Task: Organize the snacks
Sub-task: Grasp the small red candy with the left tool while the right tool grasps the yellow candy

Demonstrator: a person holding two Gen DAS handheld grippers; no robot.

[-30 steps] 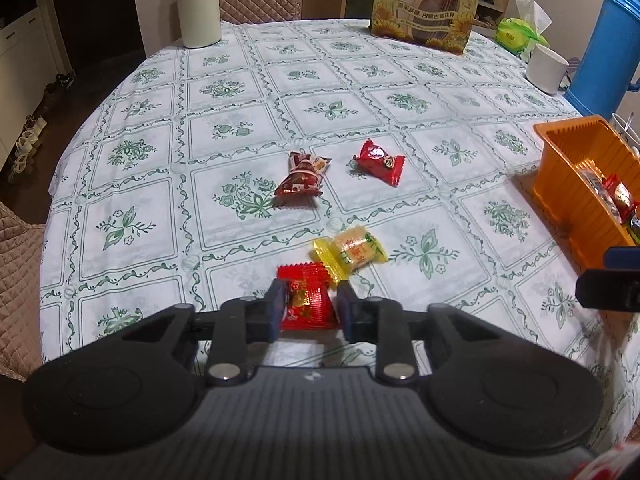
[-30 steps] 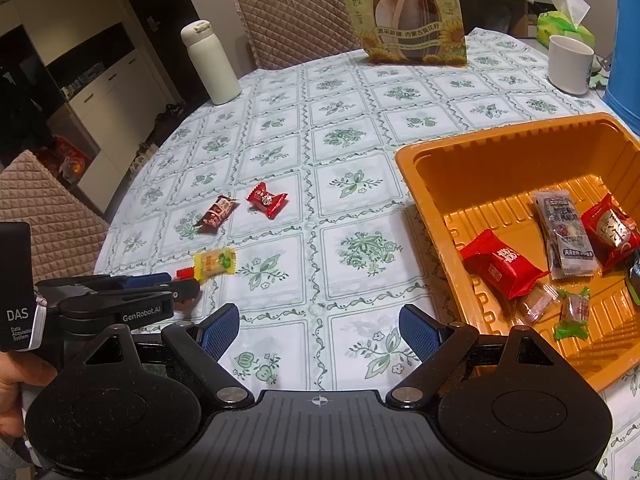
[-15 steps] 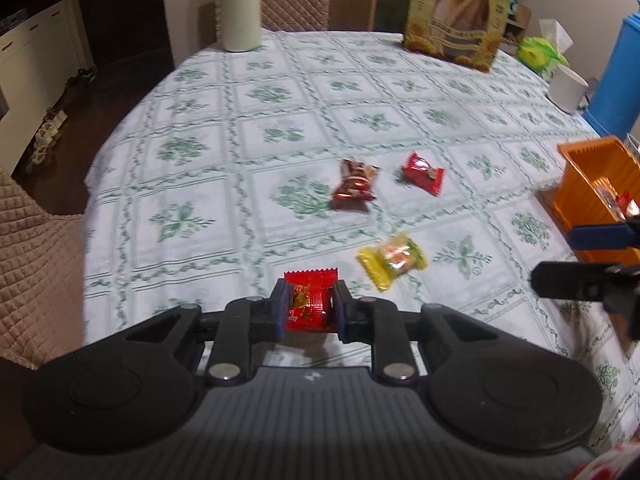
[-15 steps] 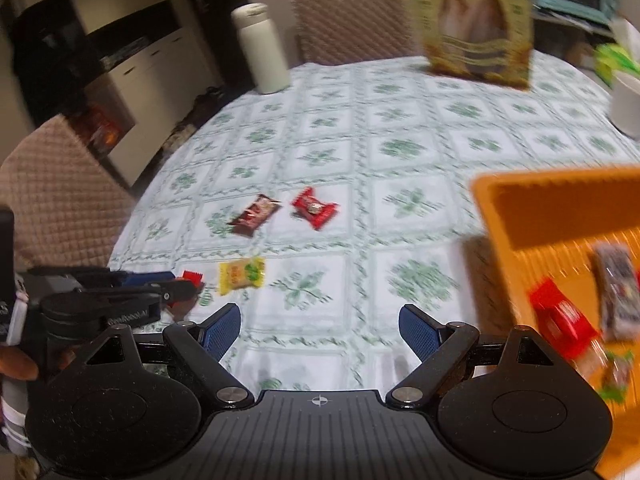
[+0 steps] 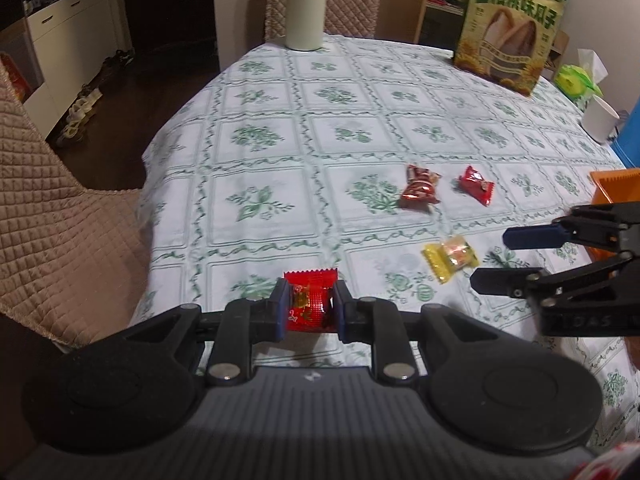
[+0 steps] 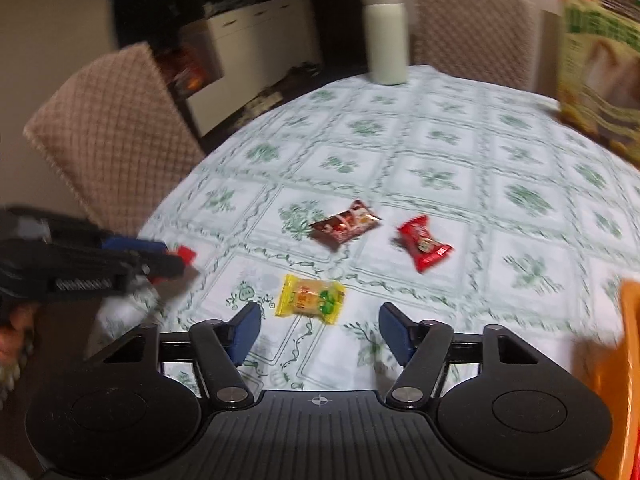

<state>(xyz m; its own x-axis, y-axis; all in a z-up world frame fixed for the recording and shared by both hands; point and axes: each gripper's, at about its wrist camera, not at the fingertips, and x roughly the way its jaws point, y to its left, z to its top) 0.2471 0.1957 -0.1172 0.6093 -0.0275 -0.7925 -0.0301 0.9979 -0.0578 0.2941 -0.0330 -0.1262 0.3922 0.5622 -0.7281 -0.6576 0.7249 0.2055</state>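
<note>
My left gripper (image 5: 310, 306) is shut on a red snack packet (image 5: 309, 300) and holds it above the table's near left part; it also shows in the right wrist view (image 6: 176, 260). My right gripper (image 6: 320, 330) is open and empty, just short of a yellow snack packet (image 6: 310, 300), which also shows in the left wrist view (image 5: 451, 259). A dark red packet (image 6: 344, 226) and a bright red packet (image 6: 424, 243) lie farther on the cloth. The orange tray (image 6: 628, 360) is at the right edge.
A white bottle (image 5: 304, 4) stands at the far edge. A sunflower seed box (image 5: 508, 32), a white cup (image 5: 600, 118) and a blue jug (image 5: 632, 132) are at the far right. Quilted chairs (image 5: 48, 208) stand by the left table edge.
My left gripper has lifted and pulled back to the left with the red packet. My right gripper has swung left from over the orange tray to the yellow packet.
</note>
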